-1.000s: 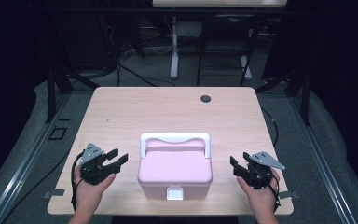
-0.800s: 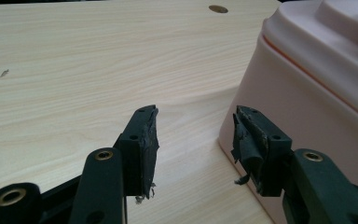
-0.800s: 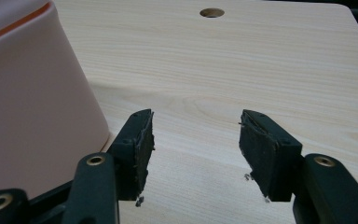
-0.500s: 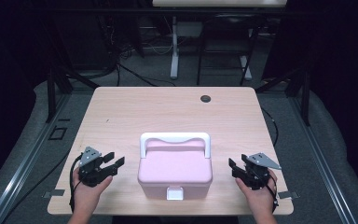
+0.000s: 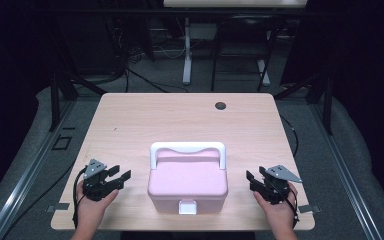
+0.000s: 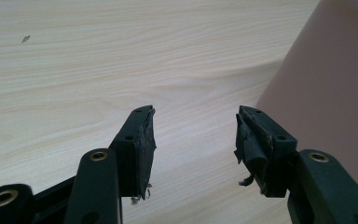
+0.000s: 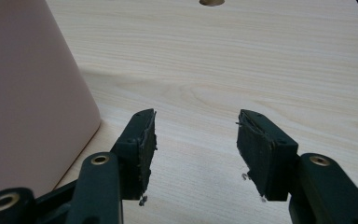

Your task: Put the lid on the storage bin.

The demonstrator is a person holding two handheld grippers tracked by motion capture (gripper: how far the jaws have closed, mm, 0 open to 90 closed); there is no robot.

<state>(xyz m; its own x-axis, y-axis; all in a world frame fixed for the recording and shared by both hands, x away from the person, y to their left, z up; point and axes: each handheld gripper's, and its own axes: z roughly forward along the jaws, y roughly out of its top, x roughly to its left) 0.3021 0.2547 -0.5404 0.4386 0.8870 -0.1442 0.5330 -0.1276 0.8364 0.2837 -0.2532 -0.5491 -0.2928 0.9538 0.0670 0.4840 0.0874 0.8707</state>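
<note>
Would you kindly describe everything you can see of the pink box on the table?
The pink box looks like smooth matte plastic with rounded corners. Its lid is shut, with a white handle folded flat along its far edge and a small white latch on the near face. It sits upright near the table's front edge, about centred. Nothing touches it but the table: the left gripper and right gripper rest on either side, apart from it, jaws open. Its side wall shows in both gripper views.

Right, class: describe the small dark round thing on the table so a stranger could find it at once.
Start at the wooden table and look past the pink box to the far edge. There, right of centre, sits a small dark round hole. It lies flush in the tabletop, well apart from the box.
</note>
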